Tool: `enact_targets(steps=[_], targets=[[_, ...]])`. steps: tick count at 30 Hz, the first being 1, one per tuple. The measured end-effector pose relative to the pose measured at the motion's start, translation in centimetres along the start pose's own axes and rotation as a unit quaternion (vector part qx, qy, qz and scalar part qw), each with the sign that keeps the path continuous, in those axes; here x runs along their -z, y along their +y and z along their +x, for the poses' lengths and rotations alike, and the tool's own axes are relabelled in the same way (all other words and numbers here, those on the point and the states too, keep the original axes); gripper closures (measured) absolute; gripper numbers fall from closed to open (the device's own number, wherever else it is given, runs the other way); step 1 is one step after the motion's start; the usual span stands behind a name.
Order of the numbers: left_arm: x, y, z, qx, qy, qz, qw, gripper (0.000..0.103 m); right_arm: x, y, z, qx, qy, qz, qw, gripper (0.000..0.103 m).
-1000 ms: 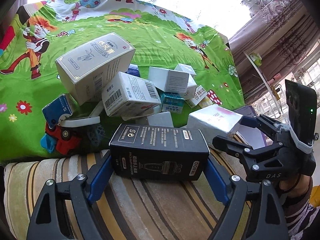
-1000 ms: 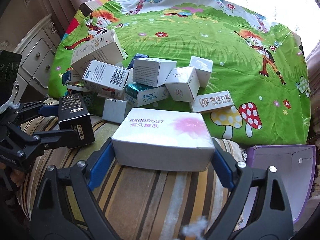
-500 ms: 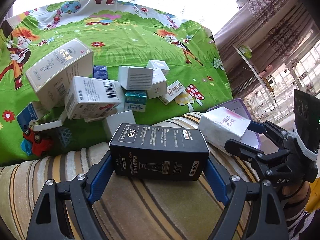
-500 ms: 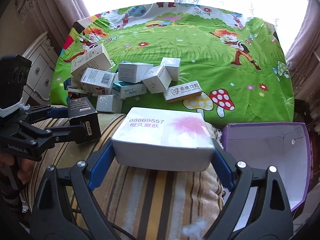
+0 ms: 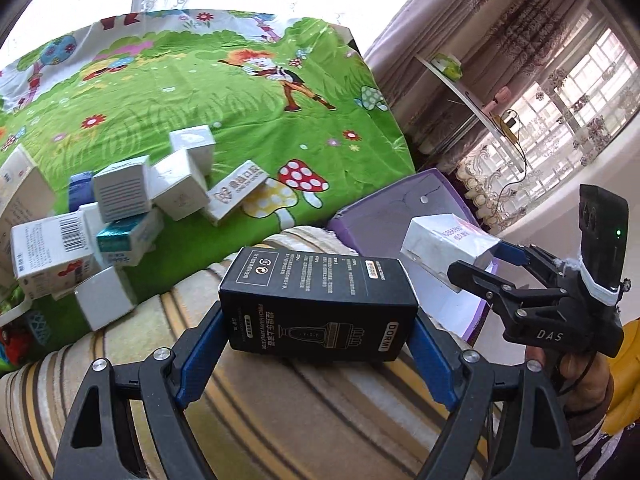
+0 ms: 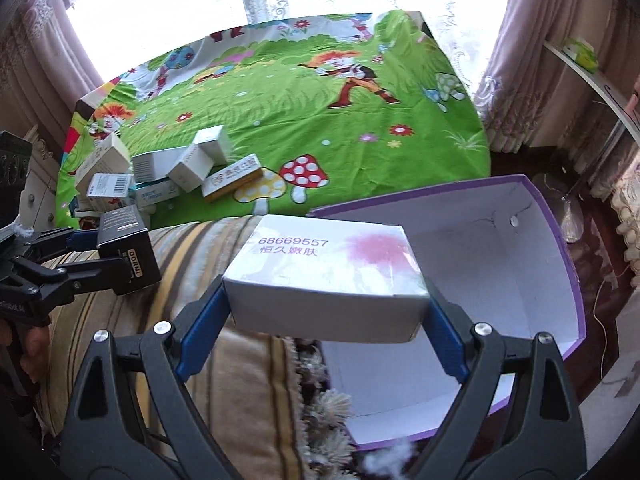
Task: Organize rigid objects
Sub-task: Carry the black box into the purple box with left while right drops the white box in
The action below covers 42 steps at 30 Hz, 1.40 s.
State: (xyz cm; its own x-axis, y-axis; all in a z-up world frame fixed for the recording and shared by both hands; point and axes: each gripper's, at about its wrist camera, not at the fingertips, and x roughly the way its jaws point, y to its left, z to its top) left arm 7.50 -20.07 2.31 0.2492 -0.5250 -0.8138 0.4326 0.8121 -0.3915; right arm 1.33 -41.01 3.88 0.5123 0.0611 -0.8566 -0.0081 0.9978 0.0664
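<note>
Gripping the black box (image 5: 316,304), the left tongs (image 5: 316,350) hang over the striped cushion (image 5: 280,412); right tongs (image 6: 326,334) clamp the white box (image 6: 324,276) over the purple bin's (image 6: 560,240) near-left rim, where early release risks spilling it outside.

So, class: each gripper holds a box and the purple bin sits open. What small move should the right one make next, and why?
Probably carry the white box a little further over the purple bin before releasing. The right gripper grips it at the bin's near edge, and the bin looks empty.
</note>
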Motion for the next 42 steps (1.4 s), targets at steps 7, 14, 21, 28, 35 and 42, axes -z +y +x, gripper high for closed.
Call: enact_targets(steps=[7, 14, 21, 28, 35, 42], targets=[[-1.2, -4.7, 2.7, 0.016, 0.019, 0.040, 0.9989, 0.017, 0.8, -4.3, -0.5, 0.042, -0.009, 0.037, 0.998, 0.011], [-2.0, -8.3, 5.3, 0.034, 0.043, 0.069, 0.9961, 0.016, 1.5, -6.4, -0.4, 0.070, -0.007, 0.057, 0.996, 0.011], [-2.7, -9.8, 6.4, 0.045, 0.034, 0.071, 0.9958, 0.012, 1.9, -8.6, -0.7, 0.069, -0.011, 0.098, 0.993, 0.011], [-2.5, -10.0, 5.5, 0.024, 0.007, 0.096, 0.9950, 0.012, 1.9, -9.1, -1.1, 0.070, -0.041, 0.112, 0.990, 0.010], [-2.2, -8.2, 4.0, -0.009, -0.014, 0.076, 0.9970, 0.012, 1.2, -7.8, -1.6, 0.055, -0.050, 0.091, 0.993, 0.010], [-1.2, -5.0, 1.6, -0.008, -0.036, 0.041, 0.9985, 0.012, 0.6, -5.4, -1.6, 0.021, -0.058, 0.068, 0.996, 0.010]])
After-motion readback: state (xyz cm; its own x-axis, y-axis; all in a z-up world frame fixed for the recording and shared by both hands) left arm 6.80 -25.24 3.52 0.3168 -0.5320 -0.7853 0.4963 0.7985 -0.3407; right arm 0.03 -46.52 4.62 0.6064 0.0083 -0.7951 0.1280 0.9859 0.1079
